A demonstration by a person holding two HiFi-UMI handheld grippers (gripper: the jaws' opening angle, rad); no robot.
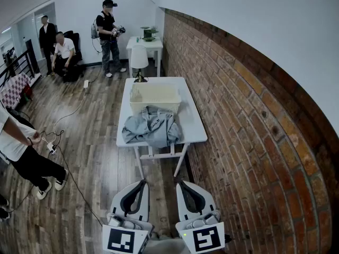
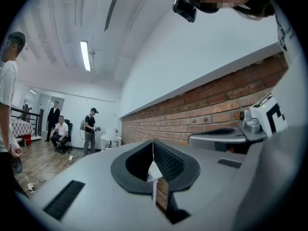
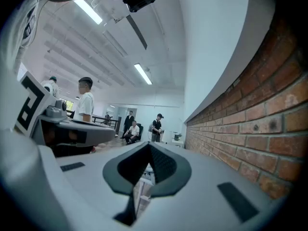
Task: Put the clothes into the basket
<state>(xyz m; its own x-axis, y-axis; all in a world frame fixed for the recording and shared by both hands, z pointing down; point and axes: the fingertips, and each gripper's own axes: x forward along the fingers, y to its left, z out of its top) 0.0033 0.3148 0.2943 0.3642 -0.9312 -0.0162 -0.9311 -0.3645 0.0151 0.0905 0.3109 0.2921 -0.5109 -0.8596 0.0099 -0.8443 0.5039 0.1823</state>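
Even, fairly bright indoor light falls from ceiling strip lamps [image 2: 85, 56]. Strong fisheye distortion curves the brick wall [image 1: 254, 115]. Both gripper views darken to black at the corners, and nearby surfaces look soft.

Ahead of the left gripper [image 1: 143, 183] and right gripper [image 1: 183, 184], a crumpled grey-blue fabric garment [image 1: 152, 129] hides part of the near wall of the pale woven plastic basket [image 1: 155, 93]. Far beyond, green items [image 1: 148, 34] on a small white table [image 1: 154, 43] are too small to name.
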